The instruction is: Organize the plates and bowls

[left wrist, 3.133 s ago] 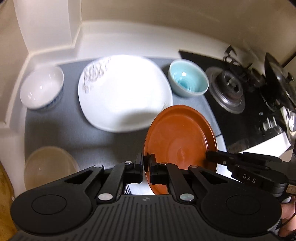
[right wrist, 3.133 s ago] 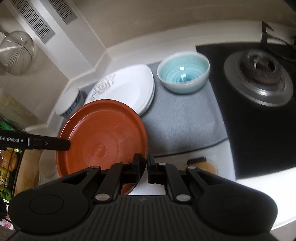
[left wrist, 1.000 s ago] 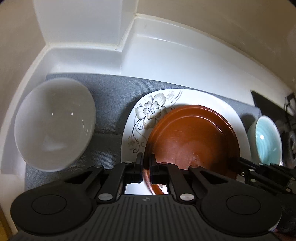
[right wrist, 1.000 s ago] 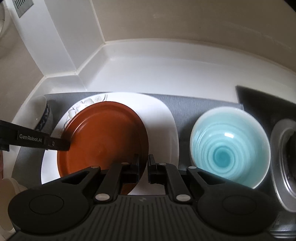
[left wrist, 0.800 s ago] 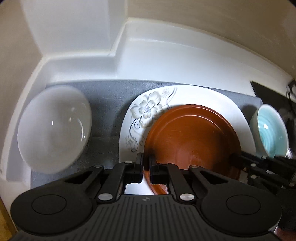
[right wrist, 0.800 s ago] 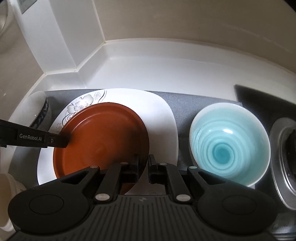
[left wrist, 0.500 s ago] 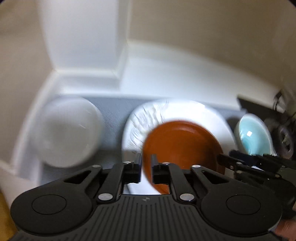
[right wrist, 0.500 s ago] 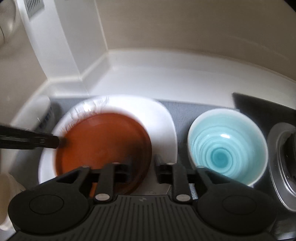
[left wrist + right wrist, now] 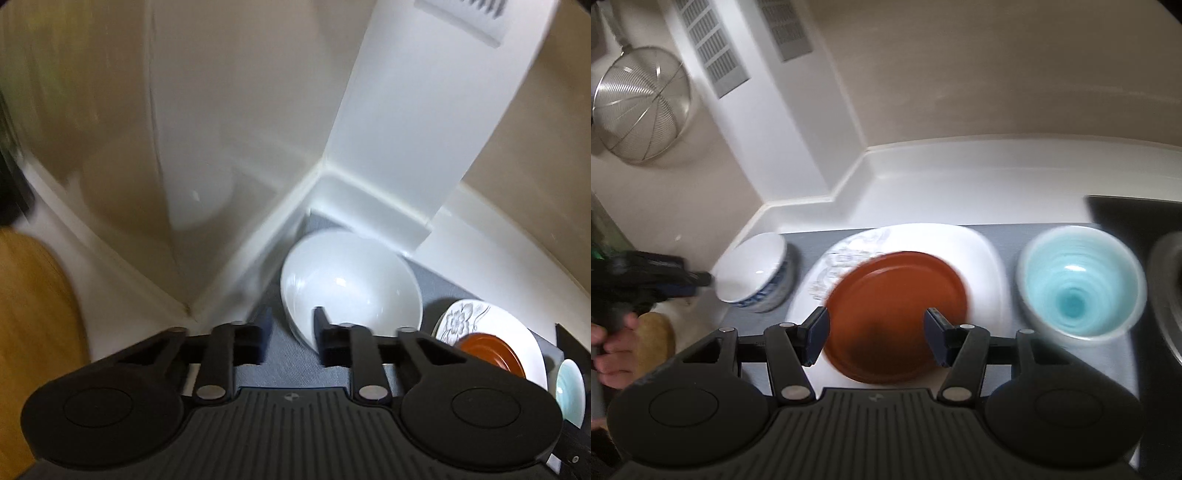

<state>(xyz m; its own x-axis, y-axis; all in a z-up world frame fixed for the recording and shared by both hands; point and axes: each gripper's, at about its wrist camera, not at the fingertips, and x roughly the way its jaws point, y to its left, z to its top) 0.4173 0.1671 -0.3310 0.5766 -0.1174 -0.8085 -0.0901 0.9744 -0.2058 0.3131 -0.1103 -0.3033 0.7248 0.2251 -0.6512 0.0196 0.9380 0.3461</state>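
The red-brown plate (image 9: 897,314) lies on the white flowered plate (image 9: 982,254) on the grey mat; both also show in the left wrist view (image 9: 491,356). My right gripper (image 9: 877,341) is open and empty above the red-brown plate's near edge. My left gripper (image 9: 291,341) is open and empty; its right finger stands over the near rim of the white bowl with blue pattern (image 9: 351,288), seen also in the right wrist view (image 9: 755,271). A light blue bowl (image 9: 1078,284) stands right of the plates.
The grey mat (image 9: 288,365) lies in a white counter corner with walls behind and to the left. A wooden board (image 9: 33,325) is at the left. A wire strainer (image 9: 642,110) hangs on the wall. The black stove (image 9: 1137,214) is at the right.
Both grippers have opened and let go of the red-brown plate, which now rests on the white plate. The left gripper has swung left to the white bowl. The right gripper has pulled back.
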